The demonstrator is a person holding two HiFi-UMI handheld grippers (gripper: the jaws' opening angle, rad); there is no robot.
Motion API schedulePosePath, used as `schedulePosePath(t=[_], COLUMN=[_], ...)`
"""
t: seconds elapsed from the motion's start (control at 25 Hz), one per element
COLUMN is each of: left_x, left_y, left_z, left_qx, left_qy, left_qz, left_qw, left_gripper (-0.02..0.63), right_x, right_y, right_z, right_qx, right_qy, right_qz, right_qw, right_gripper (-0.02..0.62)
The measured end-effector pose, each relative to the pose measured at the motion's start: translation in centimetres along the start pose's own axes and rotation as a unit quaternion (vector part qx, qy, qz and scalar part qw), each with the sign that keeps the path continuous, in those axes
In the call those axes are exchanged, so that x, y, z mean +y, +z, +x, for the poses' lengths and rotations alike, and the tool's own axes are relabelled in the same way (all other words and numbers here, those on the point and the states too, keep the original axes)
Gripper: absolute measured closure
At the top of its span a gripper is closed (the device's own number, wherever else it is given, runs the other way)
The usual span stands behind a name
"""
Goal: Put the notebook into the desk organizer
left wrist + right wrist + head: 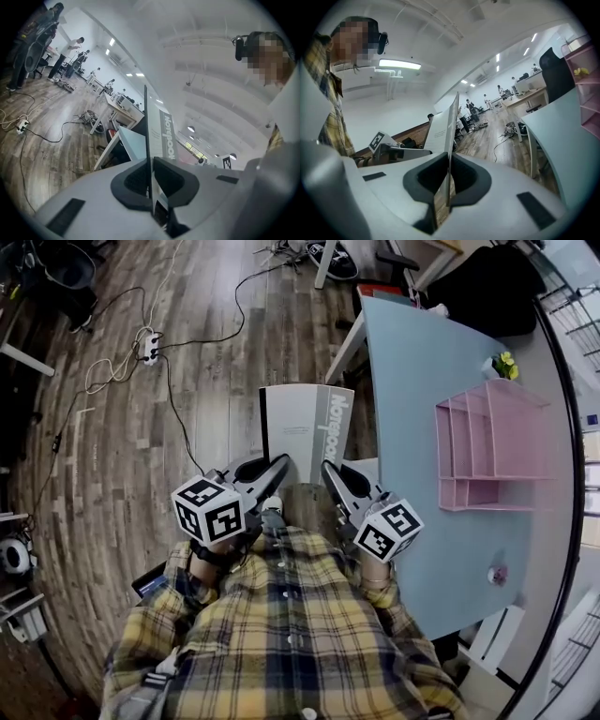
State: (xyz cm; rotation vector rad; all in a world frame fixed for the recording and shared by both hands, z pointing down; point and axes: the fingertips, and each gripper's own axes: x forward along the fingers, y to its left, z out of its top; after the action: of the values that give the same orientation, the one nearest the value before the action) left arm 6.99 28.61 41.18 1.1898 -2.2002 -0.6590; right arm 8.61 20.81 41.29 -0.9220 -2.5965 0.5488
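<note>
Notebook [305, 423]: light, thin, likely floppy; we support both sides.
Jaws: left gripper [270, 472], right gripper [336, 479] pinch its edges.

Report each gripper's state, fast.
Left gripper: closed, holding the notebook.
Right gripper: closed, holding the same notebook.

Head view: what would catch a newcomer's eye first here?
First, the grey-and-white notebook, gripped at its near edge by both the left gripper and the right gripper and held over the wood floor in front of the person. Next comes the pink desk organizer on the pale blue table at right, its compartments looking empty.
</note>
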Motion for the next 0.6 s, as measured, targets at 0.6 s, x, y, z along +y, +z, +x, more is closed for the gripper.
schedulePosePath(t=[0.6], left_x=[2.1], left_y=[0.9], left_z=[2.8], left_qx=[0.038], left_qy=[-0.047], left_qz=[-0.011], left_qw=[0.9981], left_gripper=[0.594], right_x=[-2.6], right_y=[0.2], right_z=[1.2], right_qx=[-0.005], right_qy=[-0.065], right_qz=[0.022], right_qw=[0.998], right_gripper=[0.577])
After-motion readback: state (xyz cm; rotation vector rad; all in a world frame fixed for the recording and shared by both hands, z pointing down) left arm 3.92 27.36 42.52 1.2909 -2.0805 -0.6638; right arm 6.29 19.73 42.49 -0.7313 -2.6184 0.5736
